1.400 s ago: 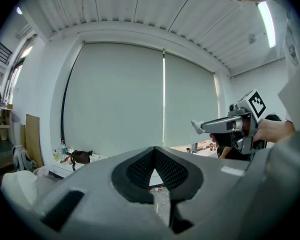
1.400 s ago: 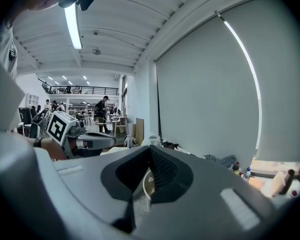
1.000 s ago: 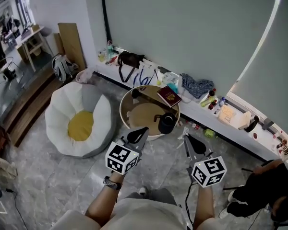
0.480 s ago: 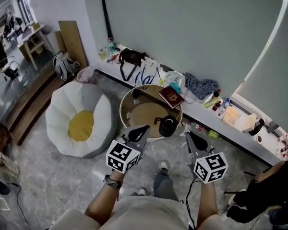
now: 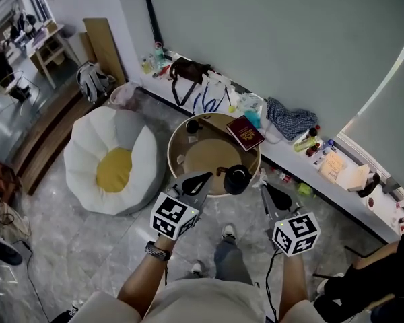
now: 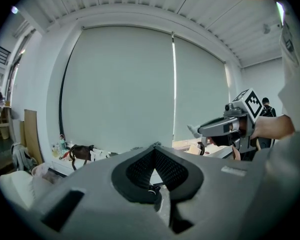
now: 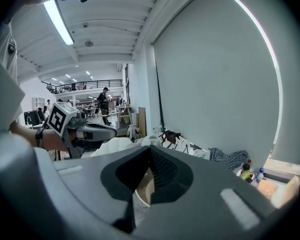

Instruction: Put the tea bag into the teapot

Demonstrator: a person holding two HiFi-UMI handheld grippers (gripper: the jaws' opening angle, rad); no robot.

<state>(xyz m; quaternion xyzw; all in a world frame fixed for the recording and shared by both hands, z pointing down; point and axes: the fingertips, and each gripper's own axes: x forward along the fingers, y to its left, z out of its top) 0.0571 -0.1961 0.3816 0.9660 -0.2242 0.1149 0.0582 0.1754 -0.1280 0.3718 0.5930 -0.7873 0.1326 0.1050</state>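
Obs.: since a second ago you have stepped toward the table (image 5: 182, 143). It now sits nearer the middle of the head view, and your foot (image 5: 229, 233) has come forward on the floor just short of the table's near rim. Both grippers keep much the same pose, held out level on the table's near side.

Left gripper (image 5: 205, 175): fingers clenched, tips meeting, nothing between them. It hangs over the table's near rim, just left of the teapot.

Right gripper (image 5: 264, 188): fingers likewise clenched on nothing. It hangs off the table's near right, beyond the rim and near the teapot, not touching it.

Teapot (image 5: 236, 178): dark, upright, on the table at its near right edge, between the two grippers' tips. From above you cannot tell whether its lid is on or off.

Tea bag: not surely found. A small pale item (image 5: 180, 159) lies on the table's left part, well apart from the teapot. It may be the bag, but it is too small to tell. A red book (image 5: 246, 132) lies on the table's far right.

Reading: the change is approach only, and nothing on the table has shifted. The task proper is not yet begun. Judged next: you will need to part one gripper's fingers and lower it to the bag. The left is closer, if the pale item is it.
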